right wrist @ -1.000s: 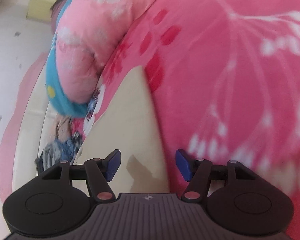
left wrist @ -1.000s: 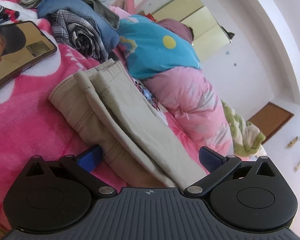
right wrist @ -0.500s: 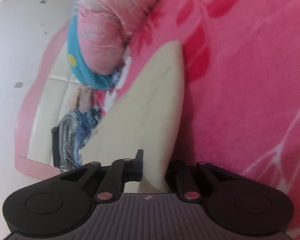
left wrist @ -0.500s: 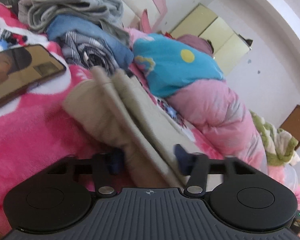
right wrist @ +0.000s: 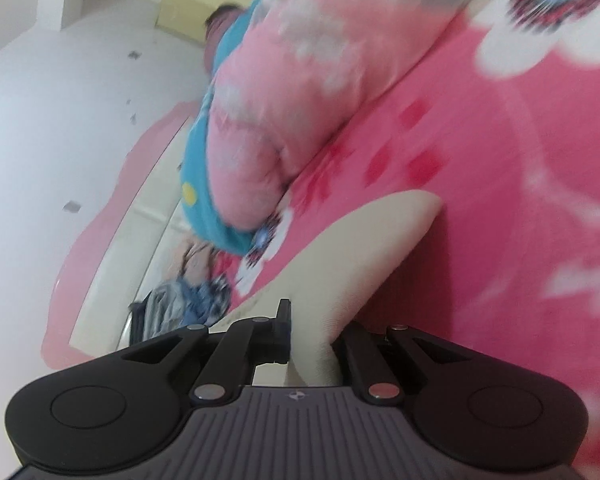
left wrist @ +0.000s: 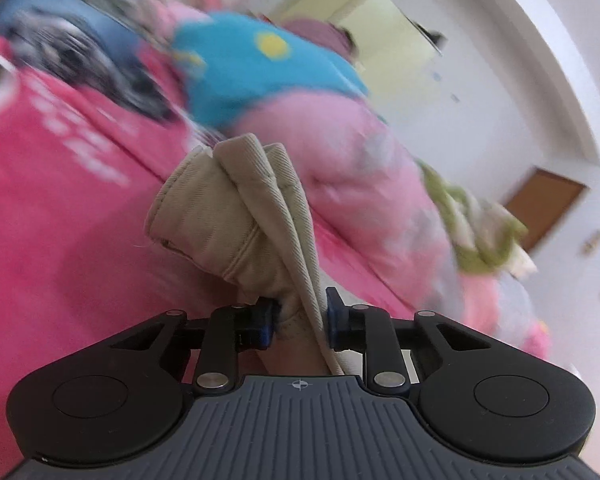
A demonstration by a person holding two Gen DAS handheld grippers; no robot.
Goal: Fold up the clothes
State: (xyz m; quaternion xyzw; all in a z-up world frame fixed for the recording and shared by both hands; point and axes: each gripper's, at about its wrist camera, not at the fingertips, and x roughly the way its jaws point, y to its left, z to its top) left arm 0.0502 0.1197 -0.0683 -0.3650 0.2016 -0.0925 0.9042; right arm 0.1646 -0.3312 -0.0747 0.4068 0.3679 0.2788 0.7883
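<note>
Both wrist views, close above pink bedding (left wrist: 60, 208), share the beige garment (right wrist: 364, 248)

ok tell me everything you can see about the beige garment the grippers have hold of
The beige garment looks like woven twill with stitched seams, folded into thick layers over the pink blanket. The left gripper is closing on its bunched end; the right gripper is shut on a smoother edge. Its type can't be told.
</note>
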